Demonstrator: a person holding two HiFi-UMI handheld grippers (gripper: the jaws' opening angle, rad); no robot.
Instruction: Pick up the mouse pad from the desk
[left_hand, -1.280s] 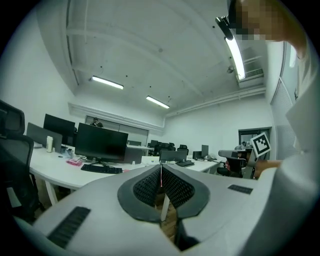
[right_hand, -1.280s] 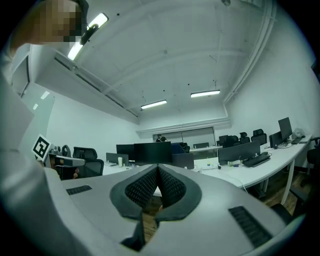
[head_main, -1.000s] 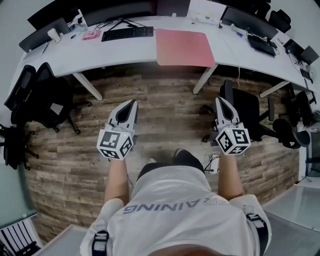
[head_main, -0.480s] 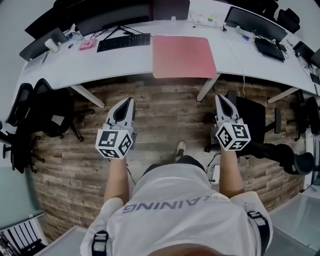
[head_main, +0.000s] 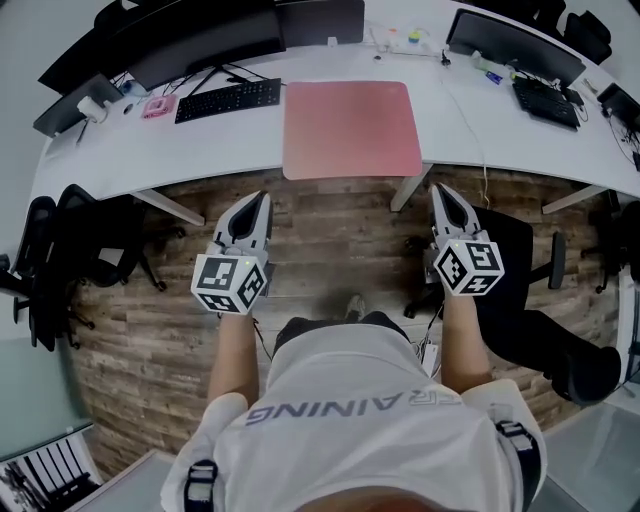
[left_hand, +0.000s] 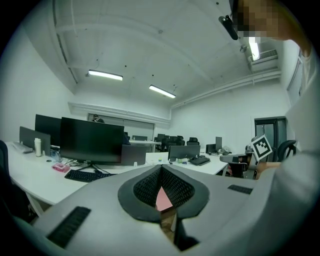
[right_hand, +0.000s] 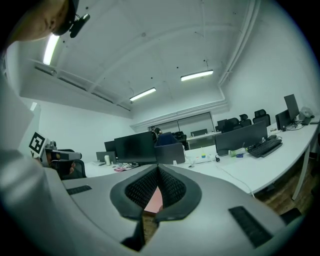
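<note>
Mouse pad (head_main: 350, 130) flat on tabletop (head_main: 215, 142), untouched. Left claw (head_main: 261, 199), right claw (head_main: 441, 190) both closed, empty, short of it.

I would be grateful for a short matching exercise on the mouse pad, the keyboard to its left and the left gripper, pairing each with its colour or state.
Things:
1. mouse pad
2. keyboard
3. left gripper

Descriptions:
a. black, on the desk
b. jaws together, nothing held, short of the desk
c. pink, lying flat on the desk

Pairs: 1-c, 2-a, 3-b
</note>
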